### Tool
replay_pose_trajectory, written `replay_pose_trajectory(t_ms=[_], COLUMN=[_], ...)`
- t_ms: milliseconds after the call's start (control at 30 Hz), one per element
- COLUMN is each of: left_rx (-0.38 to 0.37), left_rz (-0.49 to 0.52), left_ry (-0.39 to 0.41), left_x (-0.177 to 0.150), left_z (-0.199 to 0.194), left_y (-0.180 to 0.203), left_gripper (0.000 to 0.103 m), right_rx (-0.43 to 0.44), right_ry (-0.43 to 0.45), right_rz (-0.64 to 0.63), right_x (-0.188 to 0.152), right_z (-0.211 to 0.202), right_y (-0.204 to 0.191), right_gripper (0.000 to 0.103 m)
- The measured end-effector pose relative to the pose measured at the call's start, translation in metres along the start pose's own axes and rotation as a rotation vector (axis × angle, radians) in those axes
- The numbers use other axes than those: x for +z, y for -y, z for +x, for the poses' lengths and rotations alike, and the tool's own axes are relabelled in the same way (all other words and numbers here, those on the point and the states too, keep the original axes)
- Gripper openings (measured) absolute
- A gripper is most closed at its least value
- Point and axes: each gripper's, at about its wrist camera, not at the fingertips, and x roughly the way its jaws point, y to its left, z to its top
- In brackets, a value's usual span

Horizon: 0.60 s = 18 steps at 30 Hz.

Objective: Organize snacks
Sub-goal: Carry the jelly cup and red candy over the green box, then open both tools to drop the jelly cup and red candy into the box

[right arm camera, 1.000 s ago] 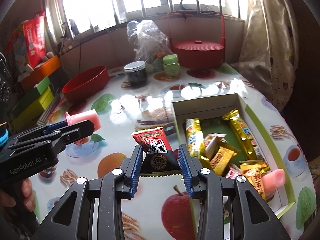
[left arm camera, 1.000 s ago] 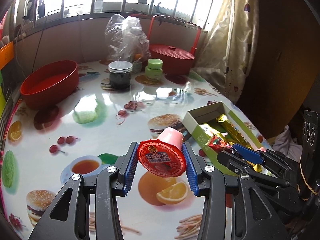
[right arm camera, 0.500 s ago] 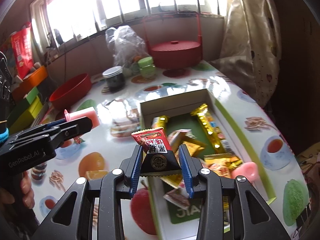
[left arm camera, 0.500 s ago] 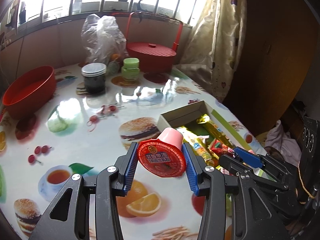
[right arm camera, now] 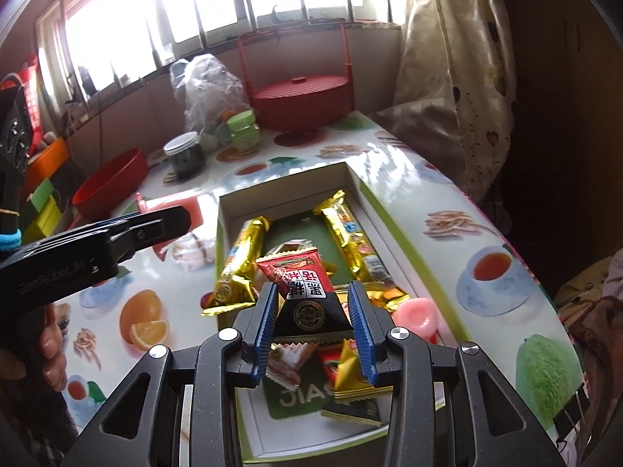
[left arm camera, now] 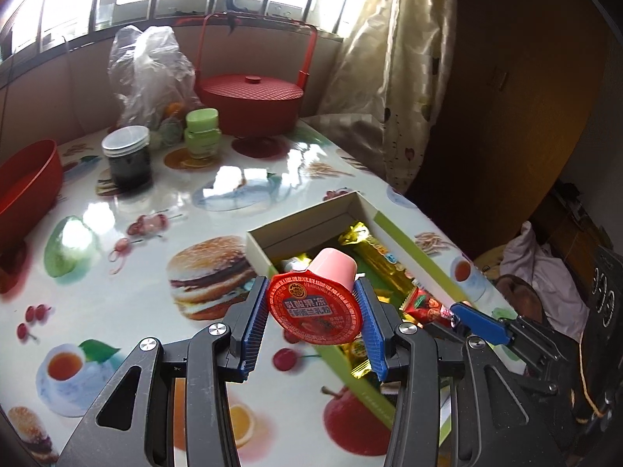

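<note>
My left gripper (left arm camera: 311,327) is shut on a pink jelly cup (left arm camera: 317,297) with a red foil lid, held over the near left edge of the green-rimmed snack box (left arm camera: 307,220). My right gripper (right arm camera: 313,329) is shut on a red and black snack packet (right arm camera: 307,292), which hangs over the middle of the snack box (right arm camera: 288,186). Gold-wrapped bars (right arm camera: 241,264), small sweets and another pink jelly cup (right arm camera: 418,313) lie in the box. The right gripper's blue finger (left arm camera: 481,321) shows at the box's right side in the left wrist view, with the red packet (left arm camera: 426,305) in it.
A red lidded basket with a tall handle (left arm camera: 251,99), a clear plastic bag (left arm camera: 150,74), a green jar (left arm camera: 202,132) and a dark jar (left arm camera: 126,159) stand at the back. A red bowl (left arm camera: 27,179) sits at the far left. The table edge and curtain (left arm camera: 393,78) lie to the right.
Both grippers have moved to the right across the table, from beside the snack box to over it. Each keeps the same grip on its snack.
</note>
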Motion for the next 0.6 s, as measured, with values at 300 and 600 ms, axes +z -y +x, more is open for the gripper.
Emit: replay_pose_trajectory(t_ms=[300,600], left_rx=[-0.016,-0.016], left_rz=[0.019,0.034], left_ry=[-0.039,-0.064], left_x=[0.000,-0.001], left_z=[0.021,0.036], left_y=[0.013,0.021], left_gripper=[0.045,0.045], right_rx=[-0.031,-0.057], right_ry=[-0.006,-0.004], right_rz=[0.001,0.002], right_x=[-0.008,-0.012], right_z=[-0.005,-0.008], right_y=[0.012,0.022], right_gripper=[0.035,0.036])
